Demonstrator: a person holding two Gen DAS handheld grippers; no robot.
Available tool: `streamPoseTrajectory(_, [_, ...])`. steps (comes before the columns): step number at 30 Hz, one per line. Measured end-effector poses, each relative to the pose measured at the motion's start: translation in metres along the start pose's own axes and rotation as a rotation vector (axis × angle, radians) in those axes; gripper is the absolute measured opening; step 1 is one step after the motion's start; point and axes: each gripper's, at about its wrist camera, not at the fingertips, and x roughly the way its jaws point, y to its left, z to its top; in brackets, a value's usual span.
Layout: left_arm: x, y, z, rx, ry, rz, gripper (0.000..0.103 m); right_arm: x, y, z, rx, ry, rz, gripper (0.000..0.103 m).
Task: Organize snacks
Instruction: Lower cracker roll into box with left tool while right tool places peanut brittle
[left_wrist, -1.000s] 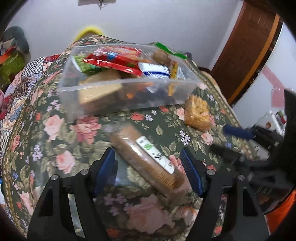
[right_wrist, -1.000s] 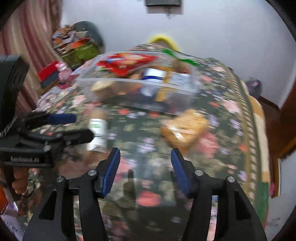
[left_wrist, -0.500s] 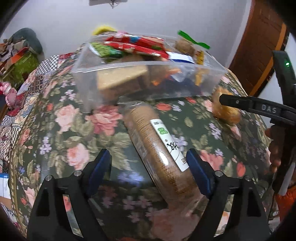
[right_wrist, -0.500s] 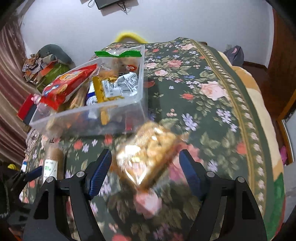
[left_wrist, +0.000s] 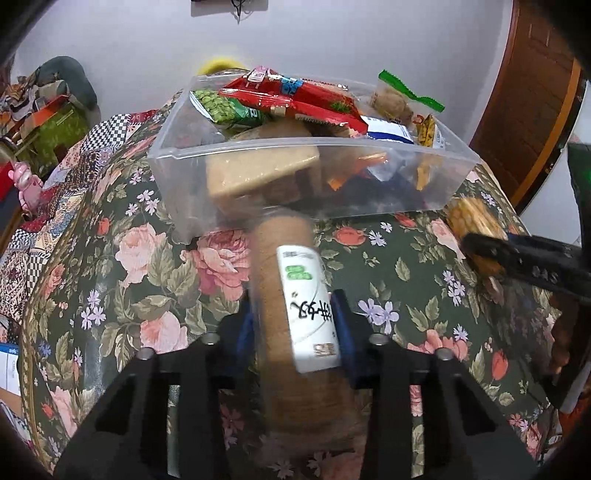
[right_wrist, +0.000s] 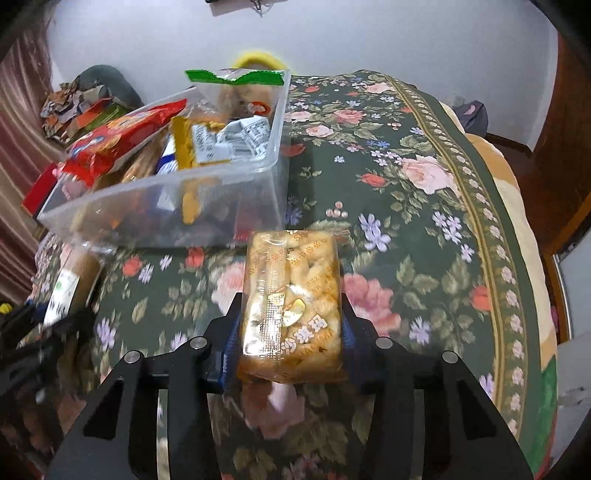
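A clear plastic bin (left_wrist: 280, 146) full of snack packets stands on the floral tablecloth (left_wrist: 147, 280); it also shows in the right wrist view (right_wrist: 236, 173). My left gripper (left_wrist: 295, 325) is shut on a brown biscuit roll (left_wrist: 291, 295) with a white label, just in front of the bin. My right gripper (right_wrist: 290, 328) is shut on a golden fried-snack packet (right_wrist: 291, 295), in front of the bin's right end. The packet (left_wrist: 474, 221) and right gripper fingers (left_wrist: 524, 254) also show in the left wrist view. The roll (right_wrist: 70, 280) shows at the left in the right wrist view.
The bin holds a red packet (left_wrist: 295, 98), a green pea packet (left_wrist: 221, 107) and a green-topped bag (right_wrist: 240, 92). Clutter lies beyond the table's left edge (left_wrist: 48, 122). A wooden door (left_wrist: 532, 96) stands at the right. Open tablecloth (right_wrist: 406, 166) lies right of the bin.
Both grippers have closed: the left on the biscuit roll, the right on the golden snack packet. Both were open around them half a second ago.
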Motion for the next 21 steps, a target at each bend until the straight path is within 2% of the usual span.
streamPoseTrajectory(8, [-0.028,-0.002,-0.006,0.019,-0.028,-0.025,0.035,-0.031,0.015,-0.026,-0.071,-0.04,0.011,0.042])
streamPoseTrajectory(13, [-0.055,-0.003,0.006,0.024,-0.085,-0.042,0.035,-0.054,0.027,-0.017,-0.094,-0.092,0.04,0.042])
streamPoseTrajectory(21, [-0.083,0.007,0.038,0.009,-0.164,-0.059,0.035,-0.072,0.051,0.018,-0.12,-0.19,0.094,0.042])
